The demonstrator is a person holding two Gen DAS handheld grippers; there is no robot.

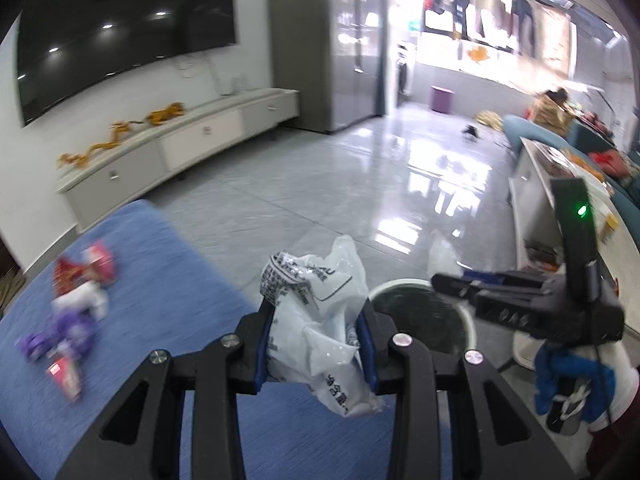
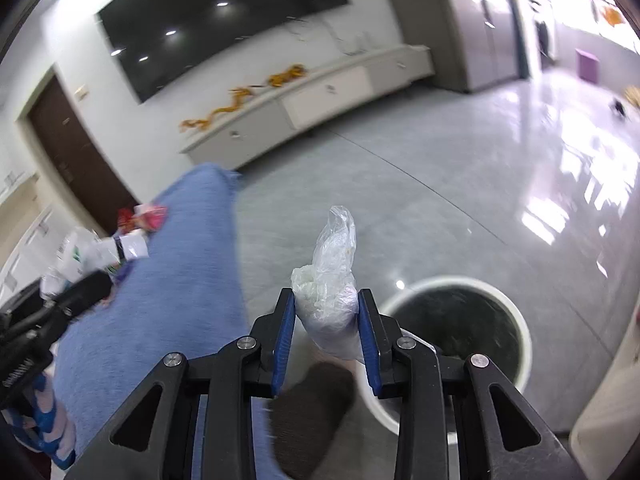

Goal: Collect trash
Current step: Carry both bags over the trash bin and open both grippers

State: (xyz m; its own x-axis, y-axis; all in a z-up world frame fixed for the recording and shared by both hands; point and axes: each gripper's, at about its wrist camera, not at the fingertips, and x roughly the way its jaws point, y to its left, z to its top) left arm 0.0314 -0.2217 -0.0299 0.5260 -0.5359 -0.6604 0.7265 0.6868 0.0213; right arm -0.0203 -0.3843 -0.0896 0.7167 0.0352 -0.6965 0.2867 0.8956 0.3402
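Floor: glossy grey tiled floor (image 1: pixel 320 184) fills the middle of both views, with bright glare toward the upper right.
Television: large black wall-mounted screen (image 1: pixel 120 36) in the upper left of the left wrist view, above a long white low cabinet (image 1: pixel 192 140).
Cloth: blue fabric-covered surface (image 1: pixel 152 280) spreads over the lower left of the left wrist view and the left of the right wrist view.
Bin: round white-rimmed waste bin with a dark inside (image 2: pixel 456 332) stands on the floor at the lower right of the right wrist view, just beside the cloth's edge.
Left gripper: black two-finger left gripper with blue pads (image 1: pixel 316 344) is clamped on a crumpled white printed plastic bag (image 1: pixel 320 304), at the lower centre of its own view, just left of the bin.
Right gripper: black two-finger right gripper with blue pads (image 2: pixel 326 332) pinches a clear crumpled plastic wrap bundle (image 2: pixel 330 284), just left of the bin's rim.
Remaining trash: red, white and purple snack wrappers (image 1: pixel 76 304), blurred, lie on the cloth at the left.
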